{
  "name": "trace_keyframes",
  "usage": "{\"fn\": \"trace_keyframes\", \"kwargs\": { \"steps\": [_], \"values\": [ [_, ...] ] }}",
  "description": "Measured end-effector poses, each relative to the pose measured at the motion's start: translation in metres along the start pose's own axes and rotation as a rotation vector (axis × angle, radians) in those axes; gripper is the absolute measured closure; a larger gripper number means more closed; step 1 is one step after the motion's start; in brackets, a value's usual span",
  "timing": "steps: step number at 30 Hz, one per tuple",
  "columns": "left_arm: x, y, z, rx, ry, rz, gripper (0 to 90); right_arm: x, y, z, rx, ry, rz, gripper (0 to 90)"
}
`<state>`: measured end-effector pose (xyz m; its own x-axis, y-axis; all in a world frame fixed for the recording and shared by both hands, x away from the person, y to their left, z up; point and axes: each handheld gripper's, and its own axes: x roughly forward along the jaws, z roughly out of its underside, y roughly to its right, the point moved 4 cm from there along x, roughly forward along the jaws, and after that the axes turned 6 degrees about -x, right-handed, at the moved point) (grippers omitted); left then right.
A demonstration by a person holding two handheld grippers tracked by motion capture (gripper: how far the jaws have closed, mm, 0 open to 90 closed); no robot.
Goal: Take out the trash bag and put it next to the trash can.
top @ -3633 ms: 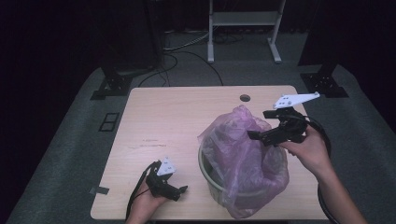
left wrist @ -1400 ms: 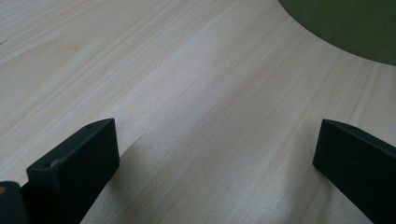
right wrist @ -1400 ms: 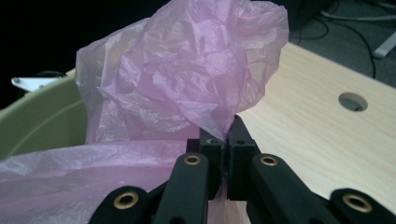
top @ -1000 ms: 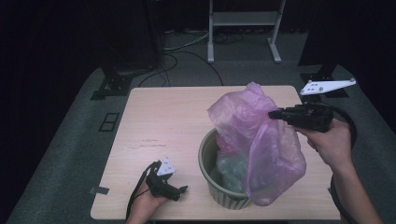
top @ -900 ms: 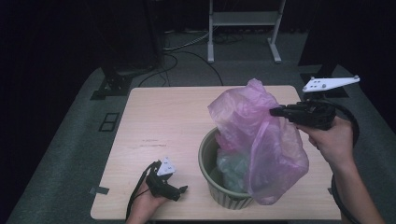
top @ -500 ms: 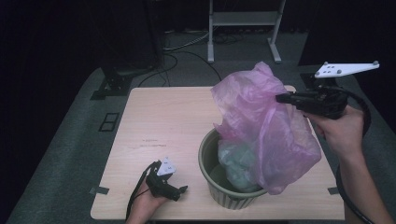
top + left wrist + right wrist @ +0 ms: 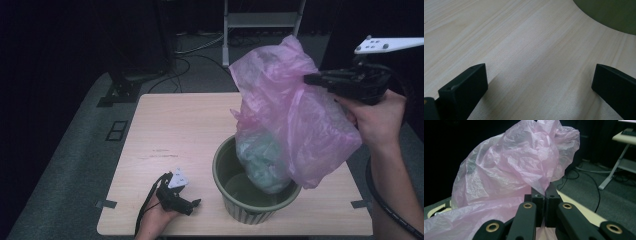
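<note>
Bag (image 7: 295,115), pink and translucent, lifted above the bin (image 7: 255,187) with its lower bulge hanging into the bin's mouth; pale crumpled contents show through the film. Right gripper (image 7: 312,79) held high over the table's right side, jaws pressed together on a fold of the bag's upper edge; in the right gripper view the film (image 7: 519,170) billows up and over the closed tips (image 7: 545,196), hiding most of the table behind it. Bin, green and ribbed, stands on the table (image 7: 175,130) near its front right. Left gripper (image 7: 192,204) rests on the tabletop at the front left, near the bin but apart from it, in the person's hand (image 7: 157,222); in the left gripper view its jaws stand wide apart with bare wood (image 7: 529,65) between them, and the bin's wall (image 7: 609,15) curves across the top right corner. Beyond the table: grey carpet (image 7: 65,165), cables (image 7: 195,47), a white stand's legs (image 7: 262,20), all in dim light.
</note>
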<state>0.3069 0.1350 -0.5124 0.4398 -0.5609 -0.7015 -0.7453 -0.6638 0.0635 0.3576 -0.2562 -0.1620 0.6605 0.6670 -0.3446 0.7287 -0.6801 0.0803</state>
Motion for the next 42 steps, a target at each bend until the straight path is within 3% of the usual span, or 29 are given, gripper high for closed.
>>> {"fn": "trace_keyframes", "kwargs": {
  "steps": [9, 20, 24, 31, 38, 42],
  "values": [
    [0.0, 0.0, 0.0, 0.0, -0.002, 0.0, 0.0, -0.01, 0.014, -0.037, -0.001, 0.067, 0.045, 89.2],
    [0.0, 0.0, 0.0, 0.0, -0.002, 0.0, 0.0, -0.021, 0.038, -0.065, 0.023, 0.128, 0.119, 89.3],
    [0.0, 0.0, 0.0, 0.0, -0.002, 0.0, 0.0, -0.023, 0.047, -0.067, 0.034, 0.146, 0.136, 89.3],
    [0.0, 0.0, 0.0, 0.0, -0.003, 0.0, 0.0, -0.014, 0.065, -0.054, 0.057, 0.162, 0.172, 89.5],
    [0.0, -0.001, 0.0, 0.001, -0.004, -0.001, 0.0, -0.014, 0.071, -0.06, 0.055, 0.167, 0.173, 89.4],
    [0.0, -0.001, 0.0, 0.001, -0.003, -0.001, 0.0, -0.003, 0.076, -0.049, 0.063, 0.15, 0.17, 89.4]
  ]
}}
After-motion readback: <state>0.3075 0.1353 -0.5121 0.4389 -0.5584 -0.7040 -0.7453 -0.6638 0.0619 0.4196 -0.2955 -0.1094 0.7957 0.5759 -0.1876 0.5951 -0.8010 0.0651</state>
